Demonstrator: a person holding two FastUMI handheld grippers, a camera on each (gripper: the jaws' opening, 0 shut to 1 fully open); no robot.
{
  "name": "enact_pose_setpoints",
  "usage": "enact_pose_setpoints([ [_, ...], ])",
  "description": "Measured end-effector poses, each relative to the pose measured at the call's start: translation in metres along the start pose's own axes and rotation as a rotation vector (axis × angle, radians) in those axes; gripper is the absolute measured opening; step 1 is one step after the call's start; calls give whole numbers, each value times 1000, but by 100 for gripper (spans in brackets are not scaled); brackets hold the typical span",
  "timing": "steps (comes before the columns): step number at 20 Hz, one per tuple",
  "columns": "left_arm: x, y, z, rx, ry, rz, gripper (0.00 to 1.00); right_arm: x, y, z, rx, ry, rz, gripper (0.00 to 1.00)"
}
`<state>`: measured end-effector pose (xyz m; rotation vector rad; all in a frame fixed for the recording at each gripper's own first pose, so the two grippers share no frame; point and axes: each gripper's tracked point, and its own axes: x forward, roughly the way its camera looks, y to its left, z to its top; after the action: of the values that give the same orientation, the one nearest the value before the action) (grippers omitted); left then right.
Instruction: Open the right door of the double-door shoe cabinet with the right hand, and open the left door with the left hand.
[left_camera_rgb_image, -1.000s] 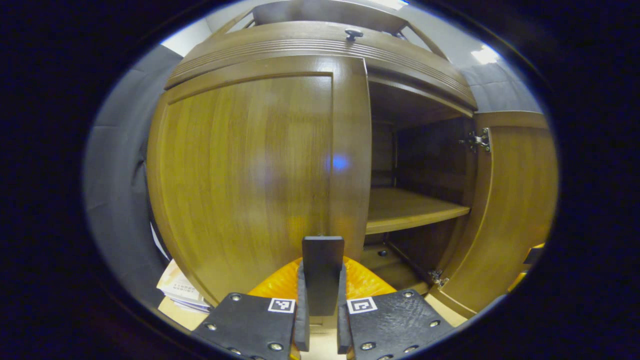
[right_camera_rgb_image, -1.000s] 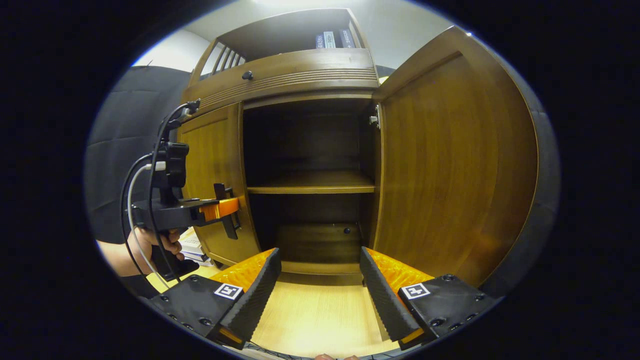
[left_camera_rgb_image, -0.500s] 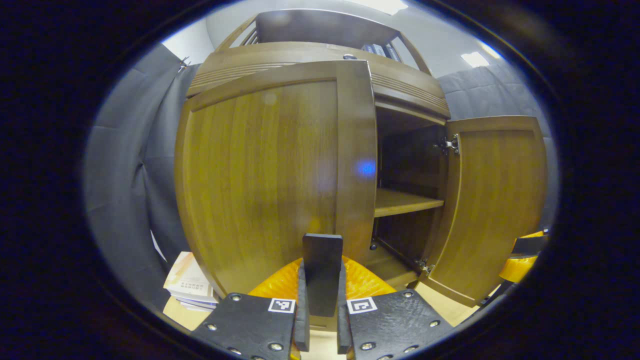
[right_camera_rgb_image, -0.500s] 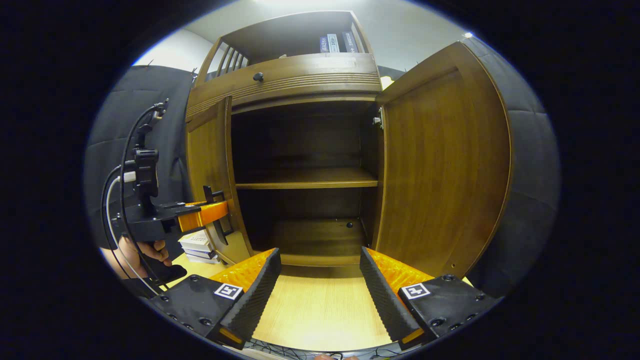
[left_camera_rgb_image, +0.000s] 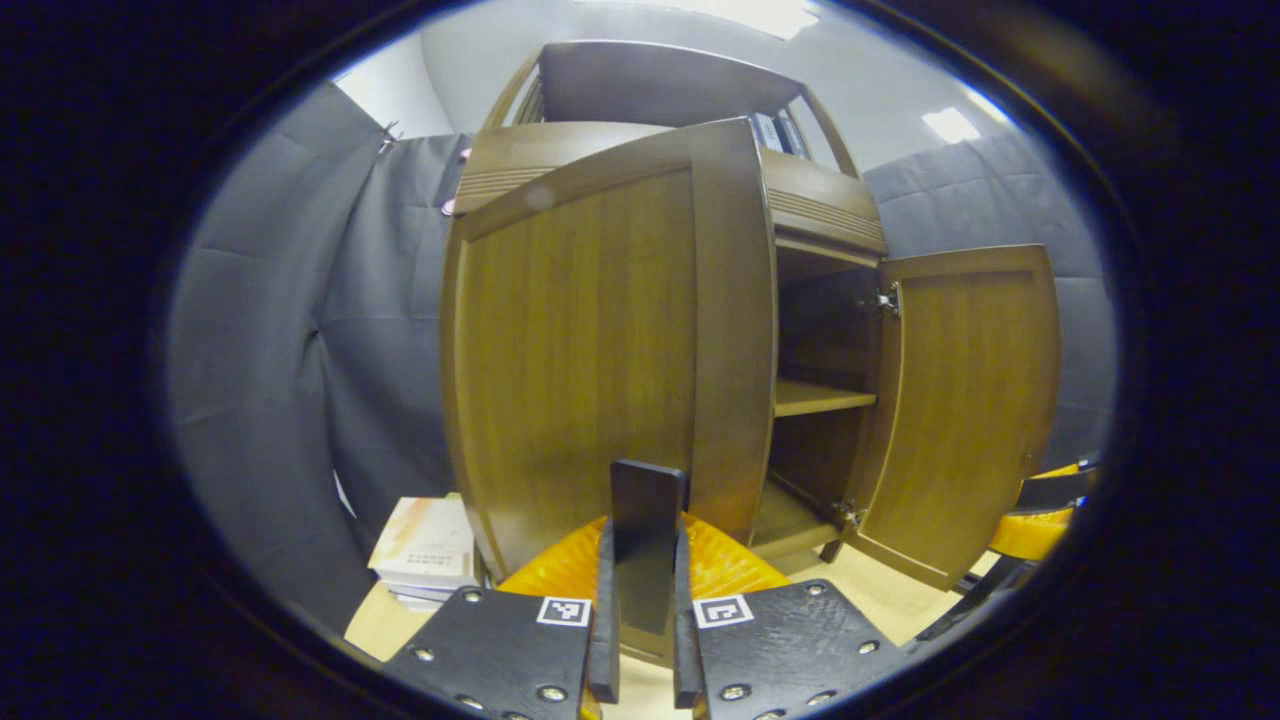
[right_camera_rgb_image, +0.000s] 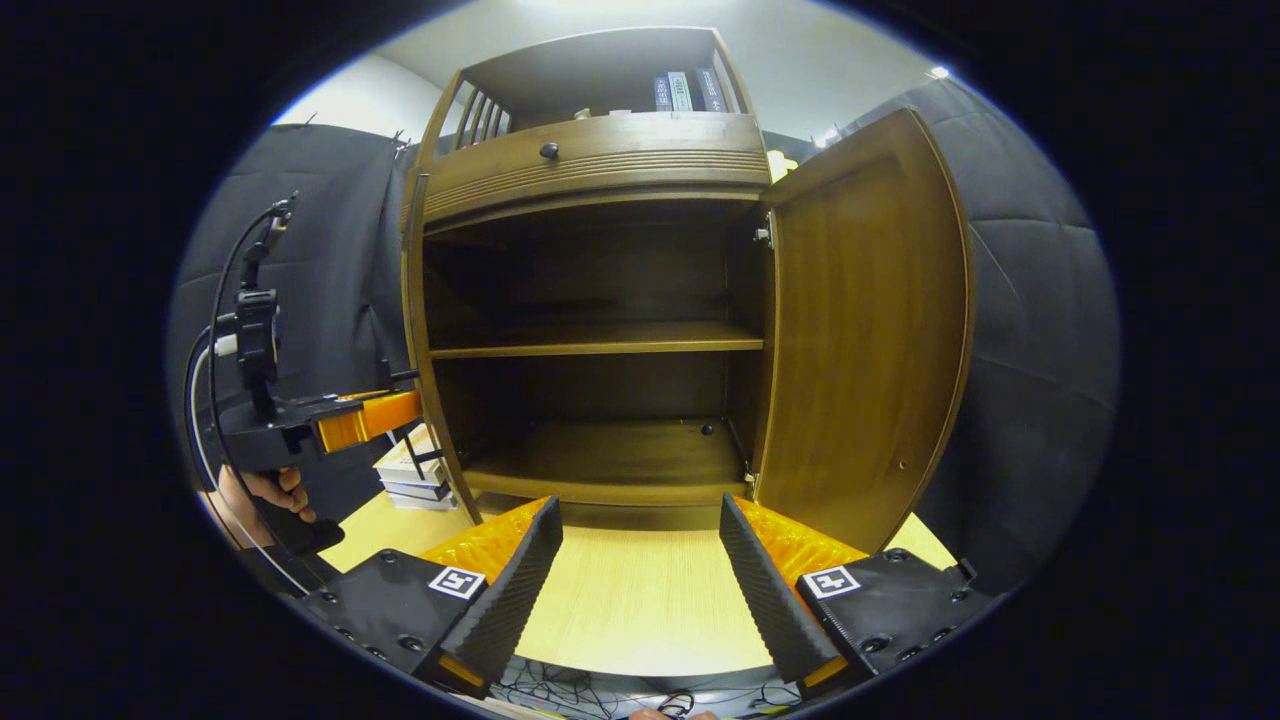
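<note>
The shoe cabinet (right_camera_rgb_image: 590, 160) stands with both doors swung out. In the right gripper view the right door (right_camera_rgb_image: 860, 330) hangs wide at about three o'clock from the dark opening, its hinge (right_camera_rgb_image: 765, 236) showing at the top inner corner. The left door (right_camera_rgb_image: 412, 330) appears nearly edge-on at nine o'clock of the opening. Inside, a middle shelf (right_camera_rgb_image: 600, 340) and the bottom board (right_camera_rgb_image: 610, 455) lie bare.

The right gripper (right_camera_rgb_image: 640, 560) hangs in front of the cabinet, at six o'clock below the opening, its fingers (right_camera_rgb_image: 510, 590) spread apart and grasping nothing, over the pale wooden table (right_camera_rgb_image: 640, 610).

In the left gripper view the left gripper (left_camera_rgb_image: 640, 590) has its fingers clenched on the left door's handle (left_camera_rgb_image: 646, 530), a dark flat bar standing upright between them. The door's face (left_camera_rgb_image: 590, 360) rises at twelve o'clock above it. In the right gripper view that gripper (right_camera_rgb_image: 410, 410) sits at the door's edge, held by a hand (right_camera_rgb_image: 270, 495) at eight o'clock, with cables (right_camera_rgb_image: 205, 400) looping up from it.

A stack of books (left_camera_rgb_image: 425, 550) lies on the table by the cabinet's left foot. More books (right_camera_rgb_image: 685, 90) stand on the upper shelf, above a drawer knob (right_camera_rgb_image: 548, 151).
</note>
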<state>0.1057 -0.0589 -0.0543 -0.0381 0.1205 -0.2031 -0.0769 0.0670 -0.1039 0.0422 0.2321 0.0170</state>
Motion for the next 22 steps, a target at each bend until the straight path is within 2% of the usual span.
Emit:
enact_pose_setpoints([
  [6,-41,46,-3,17,-12,49,21,-11,9,0,21,-18,-3,100],
  [7,-47,53,-3,24,-14,49,21,-12,10,2,21,-22,-2,97],
  [10,-59,74,-5,42,-25,34,24,-16,11,3,13,-27,-3,96],
  [11,-63,81,-5,38,-28,25,21,-17,11,4,12,-28,-6,96],
  [14,-74,106,-6,11,-40,13,21,-21,9,7,20,-26,-12,99],
  [17,-78,132,-4,-19,-49,-7,20,-26,5,8,9,-20,-27,96],
  [18,-80,141,-4,-10,-48,-20,24,-27,3,9,5,-19,-31,96],
  [19,-81,146,-3,-5,-48,-36,22,-28,2,11,0,-17,-35,96],
  [22,-77,181,-10,20,-37,25,8,-31,-2,16,-12,-18,-46,96],
])
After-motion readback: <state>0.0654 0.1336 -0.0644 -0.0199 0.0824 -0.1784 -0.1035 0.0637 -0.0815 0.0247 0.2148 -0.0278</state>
